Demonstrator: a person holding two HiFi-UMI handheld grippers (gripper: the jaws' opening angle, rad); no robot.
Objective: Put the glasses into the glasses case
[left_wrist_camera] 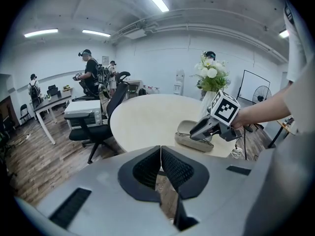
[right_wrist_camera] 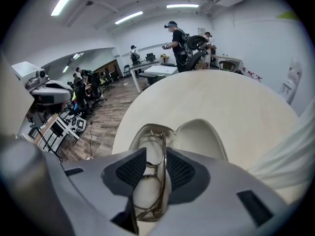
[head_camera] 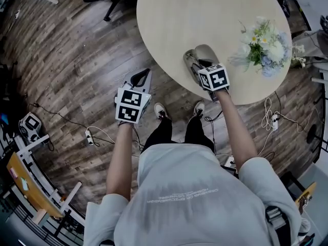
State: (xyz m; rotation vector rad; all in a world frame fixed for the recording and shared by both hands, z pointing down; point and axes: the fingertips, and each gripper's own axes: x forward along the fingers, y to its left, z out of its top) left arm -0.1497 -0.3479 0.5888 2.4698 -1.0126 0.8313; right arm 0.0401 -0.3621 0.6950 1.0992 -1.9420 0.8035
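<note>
**You are holding the glasses over the open case with your right jaws**

Your right gripper (head_camera: 194, 61) is reaching over the near edge of the round desk (head_camera: 195, 14). Its jaws are clamping the folded glasses (right_wrist_camera: 156, 151) between the two dark pads. The thin metal frame is running lengthwise along the gap and sticking out past the jaw tips. The glasses case (right_wrist_camera: 193, 132) is lying open on the desk right under them. Its two pale halves are spreading side by side, and the front of the frame is hanging over the left half. You cannot tell from these views whether the frame is touching the lining.

Your left gripper (head_camera: 140, 79) is hanging off the desk, out over the wooden floor (head_camera: 77, 60), just left of your shoes (head_camera: 160, 110). Its jaws are pressing together with nothing between them. It is looking across at the right gripper and the case from the side.

A bunch of white and yellow flowers (head_camera: 264, 40) is standing on the desk to the right of the case, well apart from it. Beyond the far side of the desk a black office chair (left_wrist_camera: 93, 127) is standing, and several people are standing or working at other desks farther back in the room.
</note>
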